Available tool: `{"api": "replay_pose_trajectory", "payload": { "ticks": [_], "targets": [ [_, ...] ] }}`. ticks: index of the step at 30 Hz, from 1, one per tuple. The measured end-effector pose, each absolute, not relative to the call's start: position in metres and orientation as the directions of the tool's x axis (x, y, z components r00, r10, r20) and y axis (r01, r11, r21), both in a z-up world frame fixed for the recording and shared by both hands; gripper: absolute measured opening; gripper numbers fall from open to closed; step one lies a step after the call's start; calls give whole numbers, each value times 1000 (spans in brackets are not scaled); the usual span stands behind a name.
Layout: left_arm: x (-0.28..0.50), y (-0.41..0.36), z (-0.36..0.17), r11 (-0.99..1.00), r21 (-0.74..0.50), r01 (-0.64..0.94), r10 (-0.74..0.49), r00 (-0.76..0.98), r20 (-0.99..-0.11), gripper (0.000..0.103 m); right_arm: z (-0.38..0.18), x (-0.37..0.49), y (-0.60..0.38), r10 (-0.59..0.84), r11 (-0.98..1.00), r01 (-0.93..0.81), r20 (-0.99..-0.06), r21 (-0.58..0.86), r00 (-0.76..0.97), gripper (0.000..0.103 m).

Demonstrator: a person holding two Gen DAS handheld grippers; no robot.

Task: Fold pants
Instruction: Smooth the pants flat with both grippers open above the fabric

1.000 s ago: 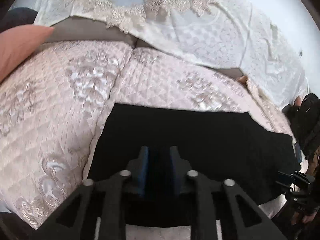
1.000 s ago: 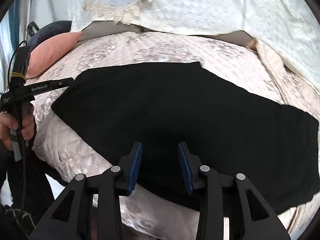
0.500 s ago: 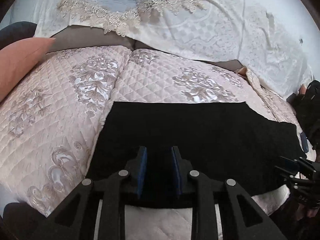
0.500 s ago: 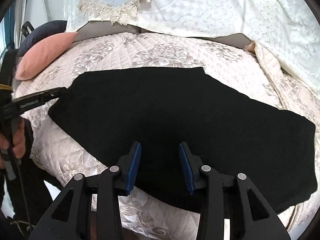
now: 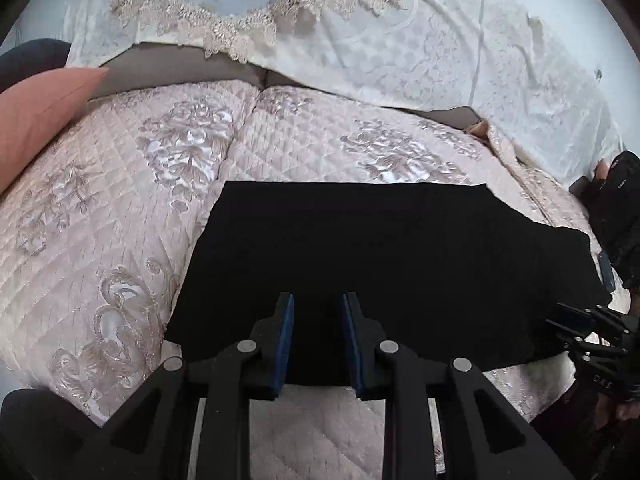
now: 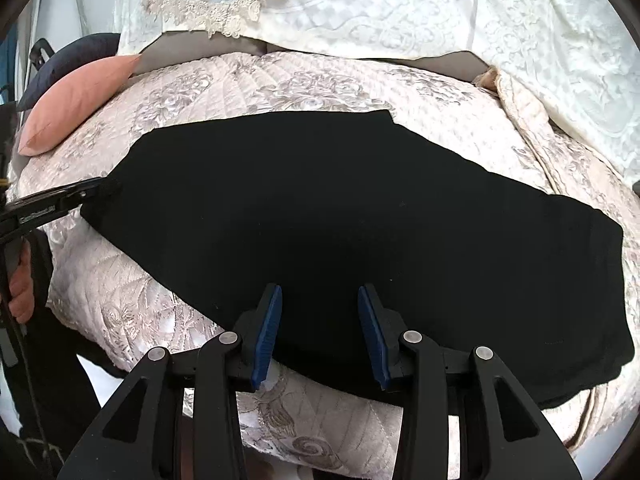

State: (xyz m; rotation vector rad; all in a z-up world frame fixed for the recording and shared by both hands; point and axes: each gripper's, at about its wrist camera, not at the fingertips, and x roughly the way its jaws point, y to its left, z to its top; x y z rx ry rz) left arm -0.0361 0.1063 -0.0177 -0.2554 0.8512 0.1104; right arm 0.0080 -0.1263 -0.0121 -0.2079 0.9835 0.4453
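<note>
Black pants (image 5: 392, 264) lie flat across a quilted pale pink cover, folded lengthwise into one long band; they also show in the right wrist view (image 6: 340, 216). My left gripper (image 5: 316, 324) is open and empty, hovering over the near edge at the pants' left end. My right gripper (image 6: 319, 316) is open and empty over the near edge, toward the right part of the pants. The left gripper's tip (image 6: 76, 196) shows at the pants' left corner in the right wrist view. The right gripper (image 5: 588, 324) shows at the right edge of the left wrist view.
The quilted sofa seat (image 5: 120, 208) carries the pants. A pink cushion (image 5: 36, 116) lies at the far left, also in the right wrist view (image 6: 76, 100). A white lace throw (image 5: 400, 40) covers the backrest. The seat's front edge (image 6: 320, 432) drops off just below the pants.
Both grippers have pulled back and up a little from the pants. The left gripper's jaws have opened slightly wider. The pants lie still.
</note>
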Motion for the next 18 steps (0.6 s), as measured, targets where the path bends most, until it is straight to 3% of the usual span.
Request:
{"api": "replay_pose_trajectory", "payload": {
  "ticks": [9,18],
  "targets": [
    [-33,93,-37,968,-182,-173,-37,620,-784,36,-28,8,-128,235,918,-396,-849,33,473,44],
    [-30,90,-37,969,-164,-187,-14,616,-788,39,-29,6,-129,240,923,-384,-837,40,492,45]
  ]
}}
